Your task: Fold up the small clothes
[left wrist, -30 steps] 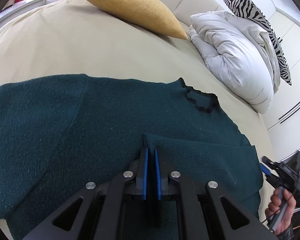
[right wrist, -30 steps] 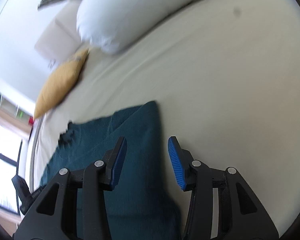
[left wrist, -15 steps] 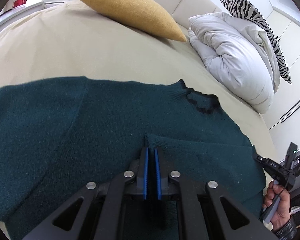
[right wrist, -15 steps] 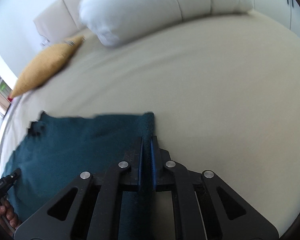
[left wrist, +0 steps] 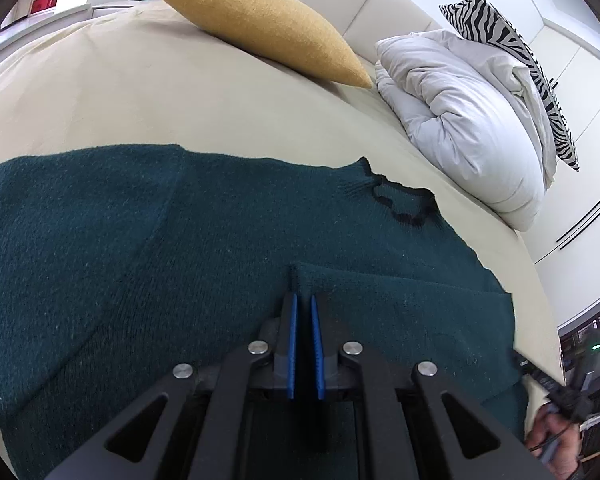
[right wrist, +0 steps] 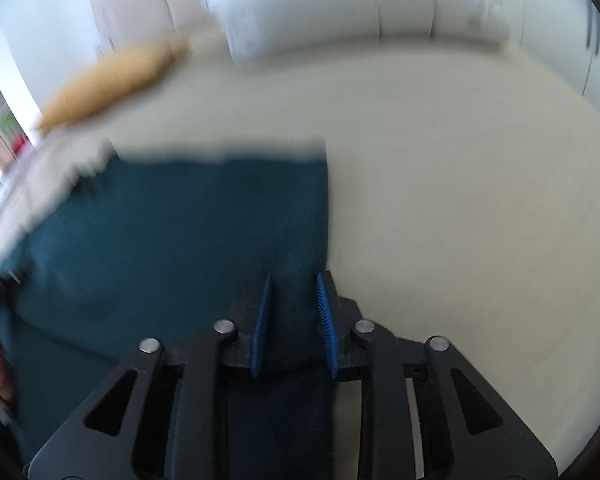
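Note:
A dark teal knitted sweater (left wrist: 140, 248) lies flat on the beige bed (left wrist: 160, 92), its black-trimmed collar (left wrist: 404, 208) toward the pillows. One side is folded over the body. My left gripper (left wrist: 303, 304) is shut on the corner of that folded layer. In the blurred right wrist view the sweater (right wrist: 180, 232) fills the left half, and its right edge runs down between my right gripper's (right wrist: 293, 282) blue pads. Those jaws are opening, with a strip of fabric between them that they no longer pinch. A hand (left wrist: 556, 444) holding the right gripper shows at the lower right of the left wrist view.
A mustard cushion (left wrist: 268, 28), a bunched white duvet (left wrist: 460, 120) and a zebra-print pillow (left wrist: 512, 52) lie at the head of the bed. Bare sheet (right wrist: 460, 200) spreads to the right of the sweater. The bed's edge runs close by the hand at the lower right.
The right gripper's jaws closed on the sweater's edge half a second ago and now stand apart again. Its view rolled and slid sideways. The left gripper kept its grip and stayed put.

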Demonstrator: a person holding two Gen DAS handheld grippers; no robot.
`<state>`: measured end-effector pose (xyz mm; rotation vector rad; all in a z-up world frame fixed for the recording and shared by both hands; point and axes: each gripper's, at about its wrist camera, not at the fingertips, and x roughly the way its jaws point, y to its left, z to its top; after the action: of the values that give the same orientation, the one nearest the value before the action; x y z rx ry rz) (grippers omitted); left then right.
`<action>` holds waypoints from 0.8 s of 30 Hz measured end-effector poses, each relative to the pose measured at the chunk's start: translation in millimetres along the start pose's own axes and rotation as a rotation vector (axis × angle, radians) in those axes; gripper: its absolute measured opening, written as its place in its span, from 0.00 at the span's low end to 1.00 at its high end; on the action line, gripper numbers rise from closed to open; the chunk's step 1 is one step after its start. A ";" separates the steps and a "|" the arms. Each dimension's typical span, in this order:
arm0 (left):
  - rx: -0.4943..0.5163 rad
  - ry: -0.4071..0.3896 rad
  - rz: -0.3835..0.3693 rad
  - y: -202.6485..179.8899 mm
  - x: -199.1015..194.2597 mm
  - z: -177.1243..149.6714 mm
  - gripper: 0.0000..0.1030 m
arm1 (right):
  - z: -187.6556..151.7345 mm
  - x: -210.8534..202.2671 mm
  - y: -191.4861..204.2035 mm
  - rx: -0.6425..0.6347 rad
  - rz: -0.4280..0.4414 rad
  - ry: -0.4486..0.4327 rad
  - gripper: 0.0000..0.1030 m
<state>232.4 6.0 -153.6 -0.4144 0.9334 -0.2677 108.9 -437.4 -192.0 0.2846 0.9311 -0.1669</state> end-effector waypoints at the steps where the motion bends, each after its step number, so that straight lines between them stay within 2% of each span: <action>1: 0.003 0.001 0.005 -0.5 0.4 0.2 0.10 | -5.4 -3.7 -2.6 0.020 0.024 -0.045 0.22; 3: 0.007 0.005 0.003 0.3 1.9 1.1 0.10 | -1.9 -10.8 -11.4 0.079 0.061 -0.038 0.22; 6: -0.028 0.010 -0.037 5.7 -5.0 3.9 0.13 | -1.3 -38.0 -13.6 0.120 0.020 -0.082 0.26; 9: -0.059 -0.007 -0.057 13.8 -29.2 0.6 0.26 | -7.4 -78.7 -17.5 0.138 0.050 -0.190 0.28; 12: -0.098 -0.057 -0.063 35.8 -73.4 -10.4 0.39 | -16.2 -113.9 -9.5 0.152 0.083 -0.240 0.33; 13: -0.124 -0.069 -0.059 45.8 -86.5 -14.3 0.42 | -20.5 -125.6 -3.6 0.146 0.100 -0.252 0.43; 14: -0.164 -0.089 -0.065 60.3 -104.0 -19.3 0.45 | -25.8 -135.2 2.0 0.142 0.112 -0.262 0.51; 16: -0.240 -0.138 -0.052 93.5 -139.2 -30.5 0.55 | -38.7 -153.1 19.0 0.121 0.162 -0.273 0.53; 17: -0.274 -0.158 -0.037 108.5 -153.3 -35.1 0.56 | -44.1 -157.9 31.0 0.107 0.193 -0.262 0.55; 21: -0.488 -0.262 -0.004 184.1 -210.5 -57.7 0.67 | -73.6 -173.9 73.6 0.068 0.323 -0.183 0.58; 24: -0.651 -0.333 0.018 237.9 -242.7 -74.7 0.72 | -96.3 -178.9 104.1 0.041 0.371 -0.136 0.58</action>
<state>43.2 296.8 -126.7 -1.0157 0.6771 0.1325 -42.6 -305.0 -84.0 0.4722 0.7265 0.1350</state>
